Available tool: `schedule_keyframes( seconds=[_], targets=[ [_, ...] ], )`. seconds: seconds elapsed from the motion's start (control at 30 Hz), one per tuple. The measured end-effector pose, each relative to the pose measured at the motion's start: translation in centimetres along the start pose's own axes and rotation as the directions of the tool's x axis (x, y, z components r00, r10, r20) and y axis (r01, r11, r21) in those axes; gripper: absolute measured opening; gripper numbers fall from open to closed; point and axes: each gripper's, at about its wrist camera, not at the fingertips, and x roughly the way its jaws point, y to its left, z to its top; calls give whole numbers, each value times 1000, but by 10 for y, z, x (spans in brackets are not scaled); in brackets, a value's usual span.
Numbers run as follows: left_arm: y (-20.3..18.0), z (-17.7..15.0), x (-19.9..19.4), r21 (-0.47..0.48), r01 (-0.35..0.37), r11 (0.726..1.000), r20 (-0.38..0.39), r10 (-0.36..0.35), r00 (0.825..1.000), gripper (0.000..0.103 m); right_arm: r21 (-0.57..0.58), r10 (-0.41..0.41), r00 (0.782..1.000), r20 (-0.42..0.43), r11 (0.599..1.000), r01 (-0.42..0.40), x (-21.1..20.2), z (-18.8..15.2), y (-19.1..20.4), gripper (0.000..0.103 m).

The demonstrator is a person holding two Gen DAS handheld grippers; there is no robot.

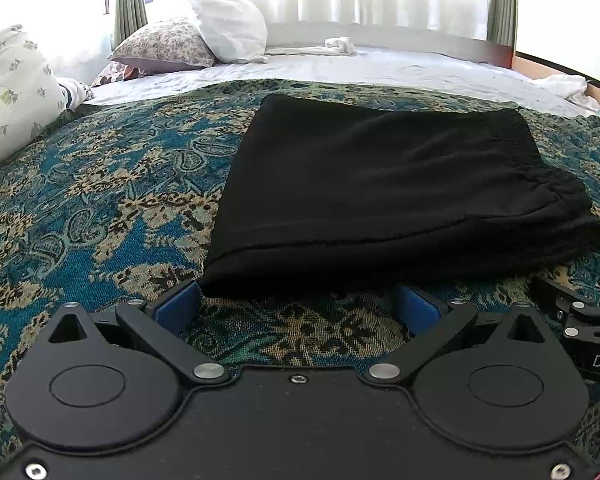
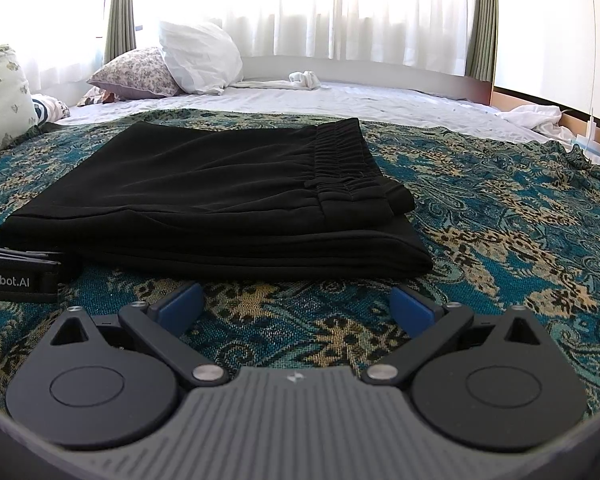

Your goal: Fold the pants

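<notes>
The black pants [image 1: 384,196] lie folded in a flat stack on the teal paisley bedspread [image 1: 100,208], directly ahead of both tools. The left gripper [image 1: 300,306] stands with its blue fingers [image 1: 178,306] spread wide and nothing between them; the left finger's tip sits at the near left corner of the stack, and contact cannot be confirmed. The right gripper [image 2: 298,306] is likewise spread wide and empty, just short of the stack's near edge. From the right wrist view the elastic waistband [image 2: 340,160] lies at the stack's right end, running away from the tool; the stack's long axis runs left to right across both tools. The layers are dark and hard to separate; two or three folded edges show along the near side. Each tool appears only partly in the other's view, cut off at the frame edge. Beyond the stack are a white sheet [image 2: 340,100], a floral pillow [image 2: 136,74] and a white pillow [image 2: 200,58], with overexposed curtains behind.
</notes>
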Motion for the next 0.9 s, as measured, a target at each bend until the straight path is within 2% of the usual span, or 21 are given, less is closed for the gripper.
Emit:
schedule_keyframes(
  seconds=[0.4,0.9],
  targets=[
    [-5,-2,0,-26,-34,999,10,34,999,103,-4,-5,1000,-24,1000,5,0,5,3,103],
    [-4,-1,-1,-35,-27,999,10,28,1000,103,-5,6,999,-36,1000,-6,5,6,0,103]
  ],
)
